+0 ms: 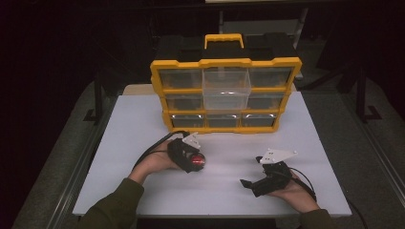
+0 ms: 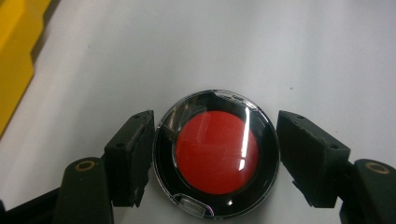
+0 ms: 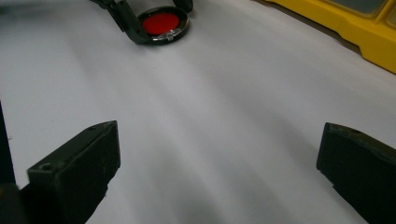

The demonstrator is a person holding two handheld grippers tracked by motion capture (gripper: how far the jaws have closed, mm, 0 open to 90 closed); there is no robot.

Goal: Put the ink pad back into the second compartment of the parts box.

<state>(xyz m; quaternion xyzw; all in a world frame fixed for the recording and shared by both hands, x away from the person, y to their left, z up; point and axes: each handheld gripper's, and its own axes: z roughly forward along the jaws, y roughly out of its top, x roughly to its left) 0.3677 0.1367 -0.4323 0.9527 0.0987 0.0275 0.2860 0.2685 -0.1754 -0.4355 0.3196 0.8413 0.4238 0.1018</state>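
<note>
Left tongs [image 2: 215, 154] grip a round compact [image 2: 217, 165], a flat black disc with a red centre under a clear lid. In the left gripper view the pads sit at the disc's 9 and 3 o'clock. The left pad [image 2: 133, 156] touches the rim; the right pad sits tight at the rim or a hair off (contact there is hard to tell). The jaws are closed as far as the disc lets them. The compact lies flat on the white tabletop [image 2: 233, 46], with a small clear tab at its 7 o'clock edge.

In the high view the left tongs [image 1: 197, 161] are at about 7 o'clock from the tabletop's [image 1: 129, 143] middle, the red compact [image 1: 197, 161] between them, the person's left hand [image 1: 157, 162] behind. The right tongs [image 1: 246, 182] are at about 5 o'clock, well apart from the compact, held low over the tabletop by the right hand [image 1: 293, 193], jaw tips pointing toward 9 o'clock.

Right tongs [image 3: 217, 172] are open wide, nothing but bare white tabletop between the two black pads [image 3: 79, 172]. In that view the compact [image 3: 162, 24] is far off at 11 o'clock, the left tongs around it.

A yellow-and-black drawer organiser [image 1: 225, 93] stands at the tabletop's 12 o'clock edge, with clear drawers in three rows and a yellow handle on top. The upper middle drawer [image 1: 226, 88] is pulled out toward the person. A yellow corner of the organiser [image 2: 14, 60] shows at 10 o'clock in the left gripper view and at 2 o'clock [image 3: 355, 32] in the right gripper view.
</note>
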